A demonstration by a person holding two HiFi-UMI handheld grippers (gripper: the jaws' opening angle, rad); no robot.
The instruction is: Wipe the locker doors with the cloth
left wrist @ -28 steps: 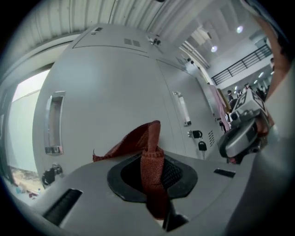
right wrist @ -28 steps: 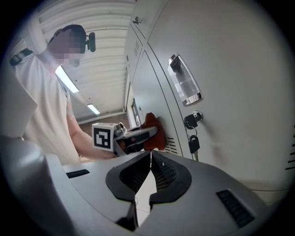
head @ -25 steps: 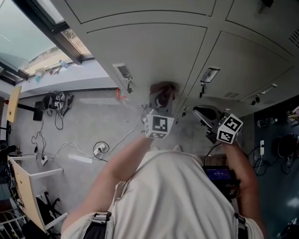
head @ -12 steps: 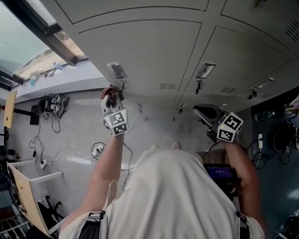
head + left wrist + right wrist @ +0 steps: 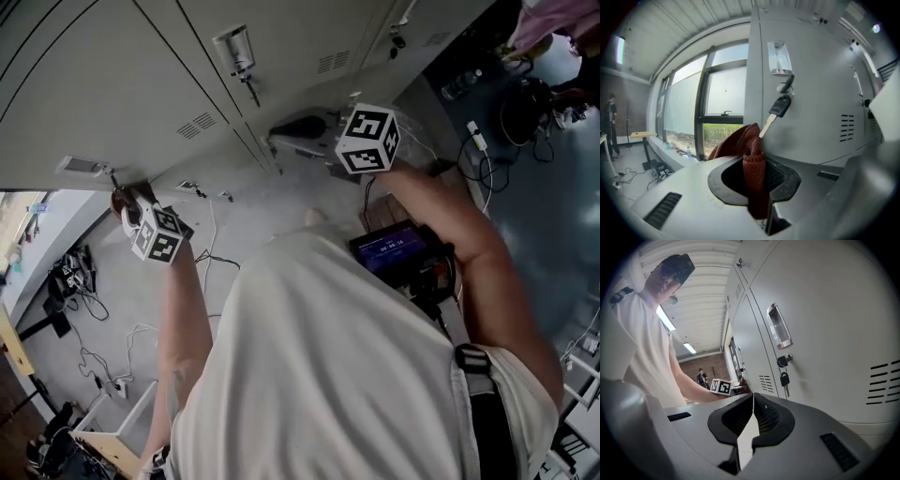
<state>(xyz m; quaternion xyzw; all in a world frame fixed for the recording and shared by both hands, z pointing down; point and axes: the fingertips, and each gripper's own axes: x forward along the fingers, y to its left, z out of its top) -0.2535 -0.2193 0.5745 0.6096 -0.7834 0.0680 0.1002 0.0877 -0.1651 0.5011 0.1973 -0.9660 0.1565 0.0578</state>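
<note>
A reddish-brown cloth sticks out between the jaws of my left gripper, which is shut on it. The cloth rests against a grey locker door, just below a key hanging from its lock. In the head view, the left gripper is at the far left against the lockers, with the cloth barely showing at its tip. My right gripper is shut with nothing in it, a short way off another locker door. In the head view the right gripper is at upper centre.
Each door has a recessed handle, a lock with a hanging key and vent slots. A large window is left of the lockers. Cables lie on the floor, with more gear at the right. A person stands far down the room.
My left gripper has carried the cloth leftwards across the doors, from the middle locker to one by the window. The head view has swung round. My right gripper stays shut and empty.
</note>
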